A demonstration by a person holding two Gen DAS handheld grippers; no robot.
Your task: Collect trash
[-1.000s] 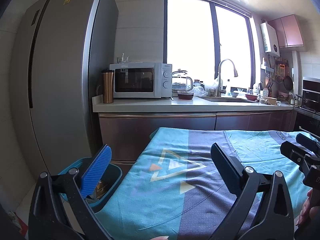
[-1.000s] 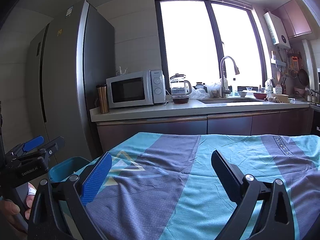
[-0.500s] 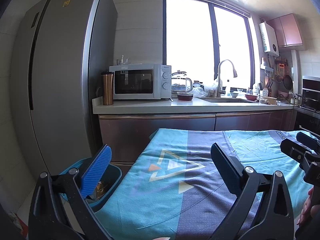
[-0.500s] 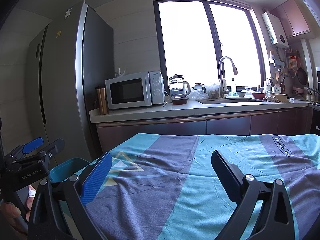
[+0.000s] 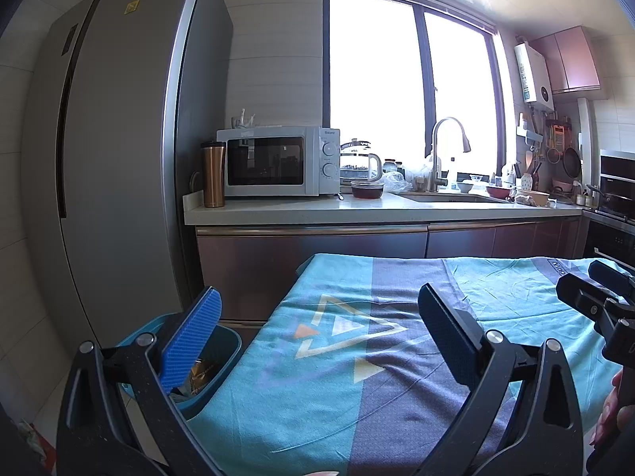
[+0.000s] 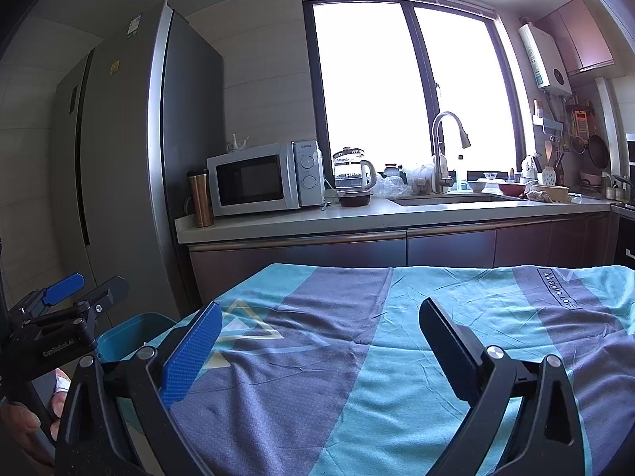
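A teal trash bin point(image 5: 226, 353) stands on the floor at the left end of the table, with wrappers point(image 5: 200, 371) inside; its rim also shows in the right wrist view point(image 6: 131, 335). My left gripper point(image 5: 317, 329) is open and empty above the table's left end, next to the bin. My right gripper point(image 6: 317, 341) is open and empty above the middle of the table. The table wears a teal and purple cloth point(image 5: 357, 377), also shown in the right wrist view point(image 6: 357, 337). I see no loose trash on the cloth.
A tall grey fridge point(image 5: 119, 158) stands left of the bin. Behind the table runs a counter point(image 5: 357, 212) with a microwave point(image 5: 278, 160), a copper tumbler point(image 5: 213, 174), a kettle point(image 5: 361, 162) and a sink faucet point(image 5: 440, 150).
Both grippers have stayed open and empty. The views have tilted up very slightly; nothing else has moved.
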